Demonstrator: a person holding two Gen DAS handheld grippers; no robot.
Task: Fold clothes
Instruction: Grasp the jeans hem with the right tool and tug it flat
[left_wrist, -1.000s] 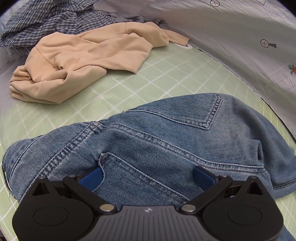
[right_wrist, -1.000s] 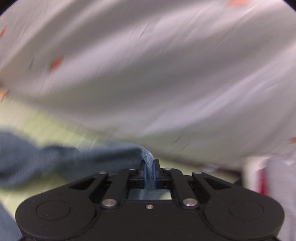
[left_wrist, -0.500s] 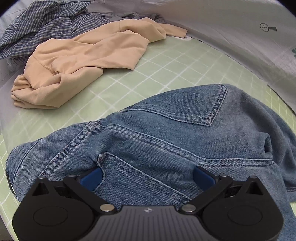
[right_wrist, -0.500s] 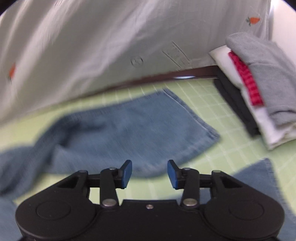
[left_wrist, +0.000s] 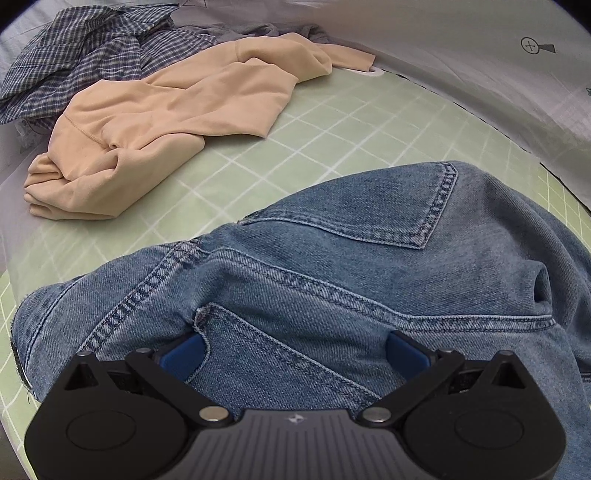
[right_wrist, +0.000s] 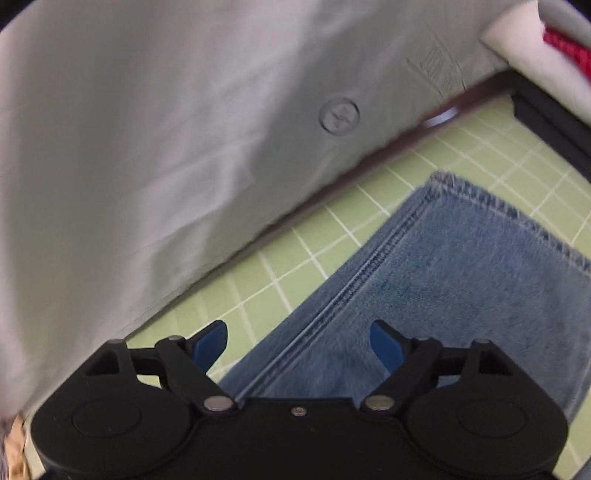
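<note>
Blue jeans (left_wrist: 369, 266) lie seat-up on the green grid mat (left_wrist: 332, 122), both back pockets showing. My left gripper (left_wrist: 295, 354) stands wide open low over the seat, one blue pad at each side of the near pocket, with the denim under the fingers and not pinched. In the right wrist view, a flat jeans leg (right_wrist: 461, 280) runs to its hem at the upper right. My right gripper (right_wrist: 298, 345) hovers over that leg's seam edge. Its jaws are opening and nothing is pressed between them.
A crumpled beige sweatshirt (left_wrist: 155, 125) and a blue checked shirt (left_wrist: 74, 62) lie at the far left of the mat. A pale grey sheet (right_wrist: 147, 147) borders the mat. A stack of folded clothes (right_wrist: 546, 48) sits at the right view's top right corner.
The right gripper let go of the denim fold it pinched, opened wide, and swung down over the flat jeans leg. The left gripper stayed open on the seat, shifting only slightly.
</note>
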